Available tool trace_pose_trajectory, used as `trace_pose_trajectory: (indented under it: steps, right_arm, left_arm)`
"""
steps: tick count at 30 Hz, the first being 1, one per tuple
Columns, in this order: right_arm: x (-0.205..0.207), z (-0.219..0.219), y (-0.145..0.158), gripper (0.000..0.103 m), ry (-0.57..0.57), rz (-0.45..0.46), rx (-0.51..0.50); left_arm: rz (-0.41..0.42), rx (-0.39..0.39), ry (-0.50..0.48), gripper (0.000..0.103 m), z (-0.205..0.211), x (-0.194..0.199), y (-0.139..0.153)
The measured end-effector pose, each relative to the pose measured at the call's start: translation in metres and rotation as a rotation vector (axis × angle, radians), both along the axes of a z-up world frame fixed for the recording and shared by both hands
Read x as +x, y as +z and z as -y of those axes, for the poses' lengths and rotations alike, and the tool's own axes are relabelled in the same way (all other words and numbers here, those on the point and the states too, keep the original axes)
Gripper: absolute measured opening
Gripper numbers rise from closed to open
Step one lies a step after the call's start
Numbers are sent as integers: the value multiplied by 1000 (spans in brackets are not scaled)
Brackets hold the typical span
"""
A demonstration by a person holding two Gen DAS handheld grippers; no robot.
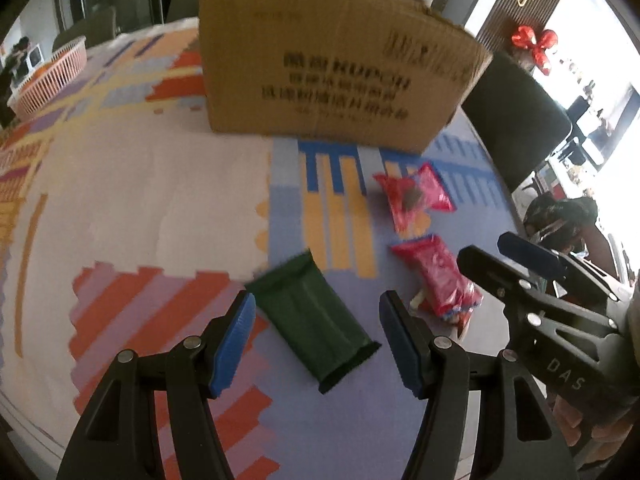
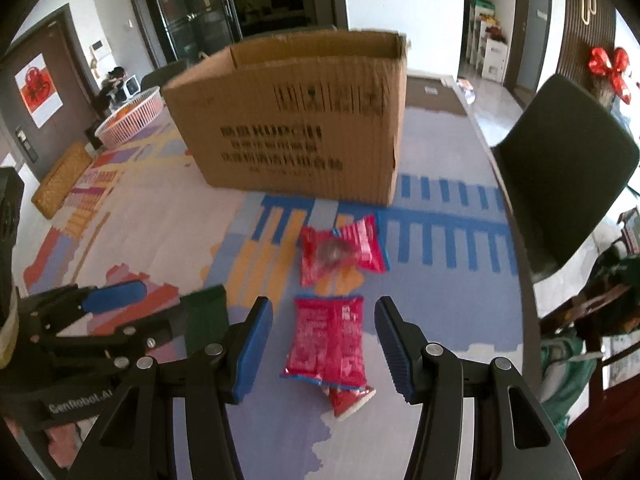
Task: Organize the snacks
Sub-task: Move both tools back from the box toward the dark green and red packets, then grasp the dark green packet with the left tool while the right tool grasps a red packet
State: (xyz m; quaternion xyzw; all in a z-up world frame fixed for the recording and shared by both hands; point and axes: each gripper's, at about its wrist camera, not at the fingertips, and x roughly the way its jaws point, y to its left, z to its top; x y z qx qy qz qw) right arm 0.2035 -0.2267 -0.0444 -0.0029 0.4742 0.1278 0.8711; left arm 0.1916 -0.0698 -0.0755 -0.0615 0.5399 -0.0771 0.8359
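A dark green snack packet point(image 1: 316, 322) lies on the patterned tablecloth between the fingers of my left gripper point(image 1: 318, 344), which is open above it. A pink-red snack packet point(image 2: 326, 342) lies between the fingers of my right gripper point(image 2: 324, 346), also open; it shows in the left wrist view too point(image 1: 440, 280). Another red packet point(image 2: 344, 250) point(image 1: 412, 196) lies farther off, in front of an open cardboard box point(image 2: 296, 120) point(image 1: 332, 68). The right gripper shows at the right of the left wrist view point(image 1: 524, 264). The left gripper shows at the left of the right wrist view point(image 2: 108, 304), partly covering the green packet point(image 2: 206, 316).
A pink basket point(image 2: 134, 118) point(image 1: 52, 76) stands at the table's far left. A dark chair point(image 2: 560, 168) point(image 1: 516, 120) stands at the right edge of the table point(image 2: 140, 220). A woven mat point(image 2: 60, 184) lies at the left.
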Motion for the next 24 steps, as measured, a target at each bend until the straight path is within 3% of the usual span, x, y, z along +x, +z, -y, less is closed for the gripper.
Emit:
trace_pose_trajectory:
  steps: [6,15,24]
  right_arm:
    - [2,3,-20,54,-7,-52,-7]
    - [5,3,-33,54,9,-94,-1]
    - [11,-9,-43,54,29,-121,-37]
  left_arm:
    - [-35,35,11,63,9,-2,-21]
    - [-46,109,13,64,19,0,-34]
    - [-42,129,29,67,10,-3,-41]
